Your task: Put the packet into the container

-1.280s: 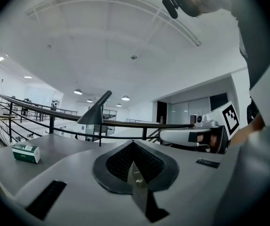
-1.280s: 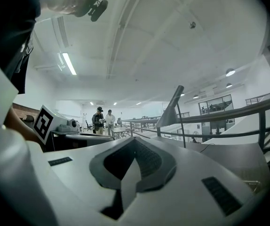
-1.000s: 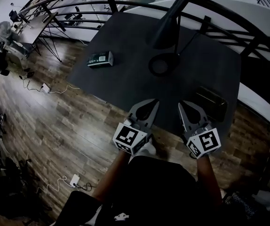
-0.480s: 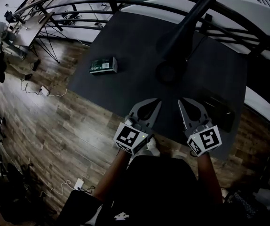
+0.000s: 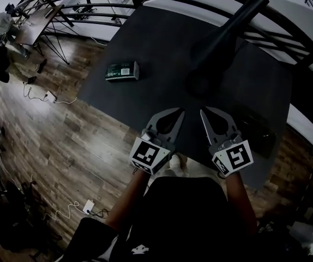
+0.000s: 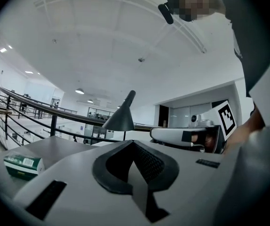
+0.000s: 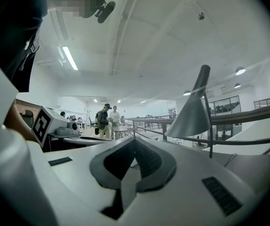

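Observation:
A green packet (image 5: 121,70) lies flat near the left edge of the dark table (image 5: 156,42); the left gripper view shows the packet (image 6: 23,165) low at the left. A black box-like container (image 5: 259,135) sits at the table's right near corner. My left gripper (image 5: 180,112) and right gripper (image 5: 202,112) are side by side over the table's near edge, tips pointing away from me. Both are shut with nothing between their jaws, in the left gripper view (image 6: 133,143) and the right gripper view (image 7: 135,141). The packet is far to the left of both.
A black desk lamp stands mid-table, its round base (image 5: 201,84) just beyond the gripper tips and its shade (image 6: 122,118) leaning up to the right. Railings run behind the table. Wooden floor with cables (image 5: 53,99) lies to the left. People stand in the distance (image 7: 103,120).
Both grippers have stayed shut and empty and have drawn slightly closer together. The head view has shifted, so the table, lamp and packet sit a little further right in the picture.

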The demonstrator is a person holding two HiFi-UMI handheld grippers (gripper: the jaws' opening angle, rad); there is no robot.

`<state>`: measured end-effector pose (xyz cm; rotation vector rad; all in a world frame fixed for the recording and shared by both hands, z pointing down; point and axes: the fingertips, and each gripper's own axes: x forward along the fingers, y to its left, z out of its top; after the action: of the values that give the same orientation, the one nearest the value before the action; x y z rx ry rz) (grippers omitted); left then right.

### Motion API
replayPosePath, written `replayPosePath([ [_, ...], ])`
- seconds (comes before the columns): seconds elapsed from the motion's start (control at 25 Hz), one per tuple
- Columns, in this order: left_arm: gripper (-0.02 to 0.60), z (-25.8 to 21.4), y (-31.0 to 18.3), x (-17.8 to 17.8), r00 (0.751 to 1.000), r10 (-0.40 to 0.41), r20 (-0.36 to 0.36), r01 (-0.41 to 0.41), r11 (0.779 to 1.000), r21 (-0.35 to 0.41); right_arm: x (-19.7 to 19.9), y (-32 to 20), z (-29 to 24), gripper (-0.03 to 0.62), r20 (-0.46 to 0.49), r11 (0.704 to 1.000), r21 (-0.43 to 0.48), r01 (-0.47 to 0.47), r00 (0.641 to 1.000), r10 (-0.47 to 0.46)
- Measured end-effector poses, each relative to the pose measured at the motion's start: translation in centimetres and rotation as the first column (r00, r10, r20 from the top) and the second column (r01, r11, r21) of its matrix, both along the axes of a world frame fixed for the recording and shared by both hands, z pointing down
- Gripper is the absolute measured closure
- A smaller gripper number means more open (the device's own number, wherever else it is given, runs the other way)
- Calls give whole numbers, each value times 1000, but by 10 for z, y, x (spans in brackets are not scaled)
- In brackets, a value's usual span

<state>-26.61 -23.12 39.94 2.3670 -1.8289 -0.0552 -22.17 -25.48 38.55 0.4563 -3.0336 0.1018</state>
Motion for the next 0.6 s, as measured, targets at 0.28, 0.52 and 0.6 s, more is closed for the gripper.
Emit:
replayPosePath([
  [0.28,584,6,12,-54,978,-206,32,207,977,-40,-52,3,2,589,15,984,-12,180,984,-180],
  [0.52,584,16,21,-100,961,-276,-3,274,955,-112,-92,10,12,589,22,957,-44,288,958,-288],
  [0.6,581,23,24,-115,963,-271,3,269,955,-125,-101,17,18,590,17,949,-58,311,951,-310],
])
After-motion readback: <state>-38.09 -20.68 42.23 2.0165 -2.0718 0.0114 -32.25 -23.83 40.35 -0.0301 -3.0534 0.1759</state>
